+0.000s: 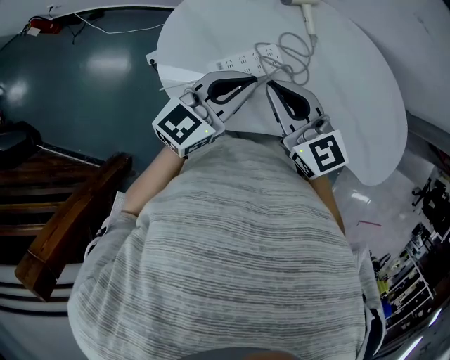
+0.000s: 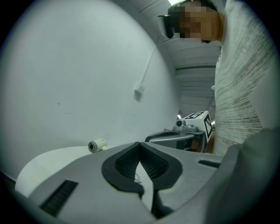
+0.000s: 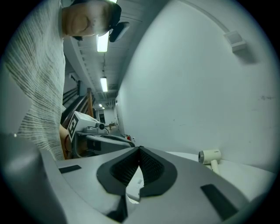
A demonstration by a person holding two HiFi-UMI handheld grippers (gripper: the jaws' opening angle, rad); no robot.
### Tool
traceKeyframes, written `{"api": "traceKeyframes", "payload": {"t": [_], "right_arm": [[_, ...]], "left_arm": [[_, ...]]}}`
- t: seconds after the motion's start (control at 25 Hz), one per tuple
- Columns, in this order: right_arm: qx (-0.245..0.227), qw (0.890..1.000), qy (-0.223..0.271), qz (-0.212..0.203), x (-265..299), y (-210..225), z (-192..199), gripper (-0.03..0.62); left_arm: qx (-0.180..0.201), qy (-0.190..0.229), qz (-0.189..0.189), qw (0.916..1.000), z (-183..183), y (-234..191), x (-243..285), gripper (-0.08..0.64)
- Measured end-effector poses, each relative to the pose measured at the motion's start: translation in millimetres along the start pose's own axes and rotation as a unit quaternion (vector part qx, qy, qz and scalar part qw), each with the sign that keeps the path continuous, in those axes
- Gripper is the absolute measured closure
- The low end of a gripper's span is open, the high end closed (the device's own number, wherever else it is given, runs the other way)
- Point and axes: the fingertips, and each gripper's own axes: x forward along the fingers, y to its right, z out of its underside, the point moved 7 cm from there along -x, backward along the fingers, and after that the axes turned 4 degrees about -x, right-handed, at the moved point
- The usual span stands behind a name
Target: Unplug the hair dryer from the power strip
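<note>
A white power strip (image 1: 235, 63) lies on the round white table (image 1: 365, 91), near its left edge. The white hair dryer (image 1: 307, 12) rests at the far side, also seen as the hair dryer (image 2: 97, 145) and the hair dryer (image 3: 210, 155). Its cord (image 1: 290, 50) lies in loops beside the strip; I cannot tell whether the plug sits in a socket. My left gripper (image 1: 254, 79) and right gripper (image 1: 268, 84) hover side by side just in front of the strip, tips almost meeting. Both are shut with nothing between the jaws, as the left gripper (image 2: 140, 143) and right gripper (image 3: 139, 148) show.
The person's grey striped shirt (image 1: 232, 267) fills the lower head view. A dark wooden bench (image 1: 70, 218) stands at the left on the dark floor. A white wall (image 2: 78, 78) rises behind the table. Shelves with clutter (image 1: 415, 274) stand at the lower right.
</note>
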Motion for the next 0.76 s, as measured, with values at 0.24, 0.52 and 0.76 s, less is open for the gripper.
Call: {"api": "traceKeyframes", "payload": {"t": [0.24,0.52,0.76], "right_arm": [[0.005,1.0,0.001,-0.007,-1.7,4.7,2.5,0.568],[0.006,1.0,-0.004,-0.014,-2.9,4.5,3.4,0.568],[0.007,1.0,-0.009,-0.018,-5.6,6.2,7.3,0.568]], "left_arm": [[-0.008,-0.002,0.001,1.0,3.9,-3.5,4.2,0.554],[-0.012,-0.006,0.005,0.9999,5.6,-1.6,5.2,0.554],[-0.015,-0.009,0.005,0.9998,9.3,-0.8,7.2,0.554]]}}
